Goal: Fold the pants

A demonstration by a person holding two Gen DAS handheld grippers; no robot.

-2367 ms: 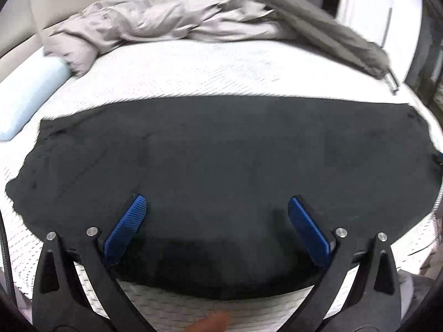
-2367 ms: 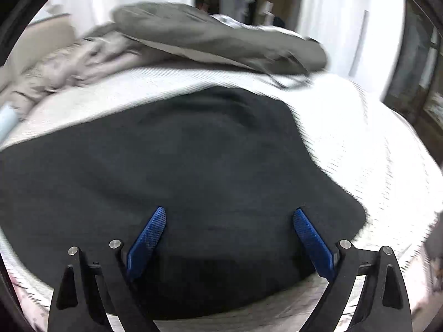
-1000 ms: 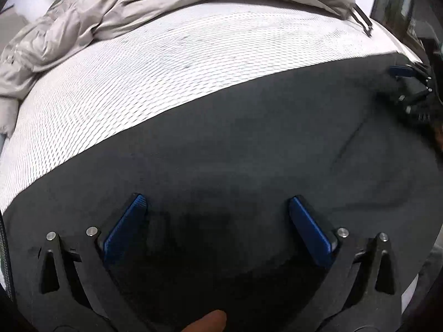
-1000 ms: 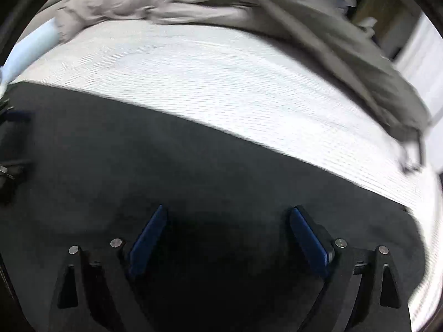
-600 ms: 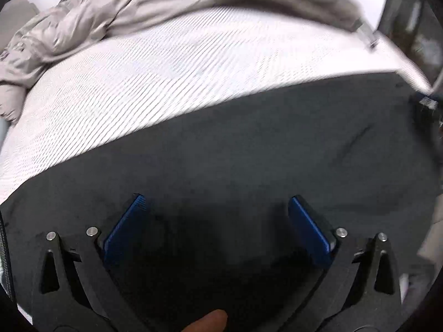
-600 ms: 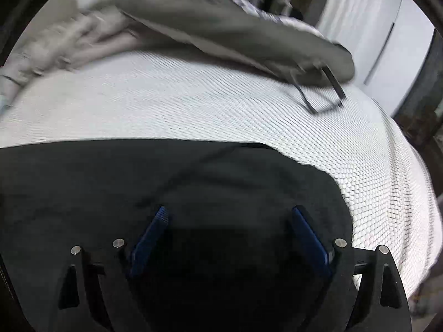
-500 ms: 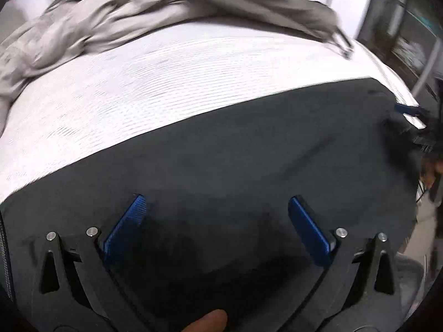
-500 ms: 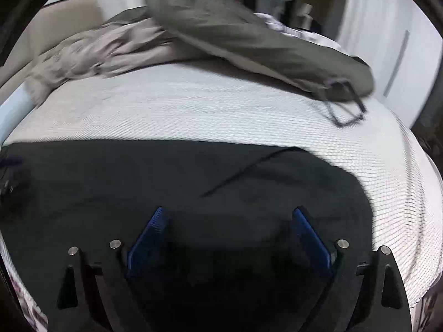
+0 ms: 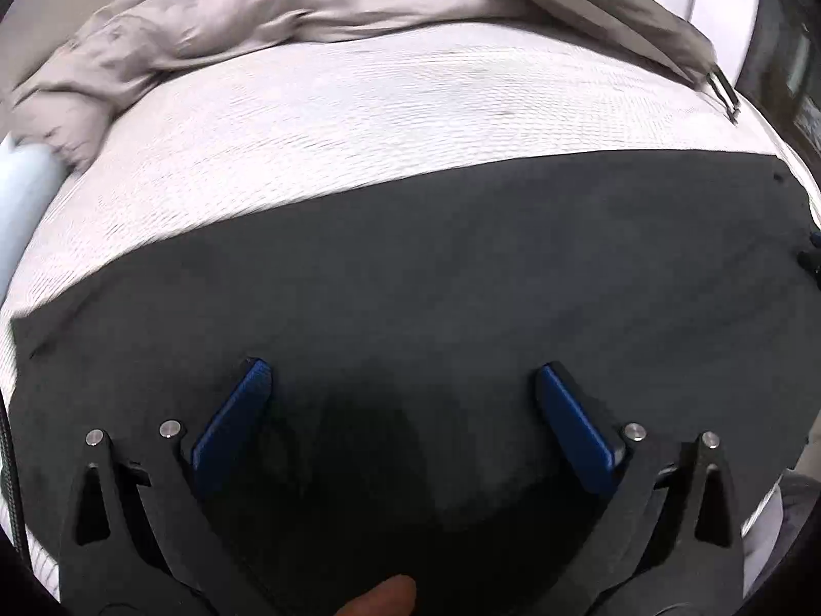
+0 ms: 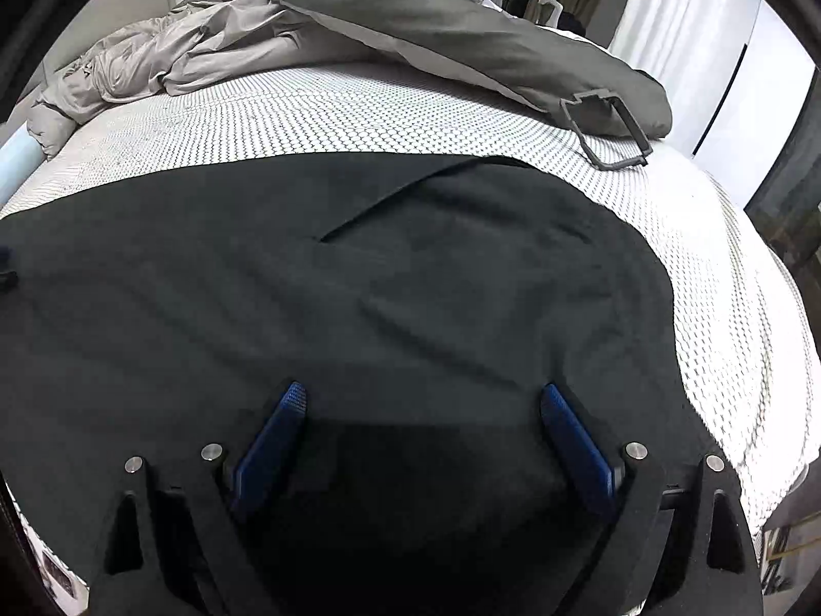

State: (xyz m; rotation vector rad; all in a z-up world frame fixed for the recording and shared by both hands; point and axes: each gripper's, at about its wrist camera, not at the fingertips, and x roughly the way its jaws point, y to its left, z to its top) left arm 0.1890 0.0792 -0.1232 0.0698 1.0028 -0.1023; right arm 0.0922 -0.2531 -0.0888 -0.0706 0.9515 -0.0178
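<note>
Black pants [image 9: 436, 282] lie spread flat across a white patterned bed, filling the lower half of both views [image 10: 359, 297]. My left gripper [image 9: 400, 374] is open just above the dark cloth, blue pads wide apart, nothing between them. The right gripper [image 10: 423, 400] is also open over the pants near their right end, where a slanted pocket seam [image 10: 405, 195] shows. The pants' right edge curves down beside the right finger. A small part of the other gripper shows at the right rim of the left wrist view.
A crumpled beige duvet [image 9: 246, 15] and a dark grey cover [image 10: 436, 25] with a strap loop [image 10: 610, 128] are piled at the back of the bed [image 10: 308, 118]. A pale blue pillow [image 9: 20, 195] lies at the left. The bed's edge drops off at the right [image 10: 769, 359].
Both grippers swung about over the pants while staying open. The right view moved from the middle toward the right end; the left view now shows more of the left edge.
</note>
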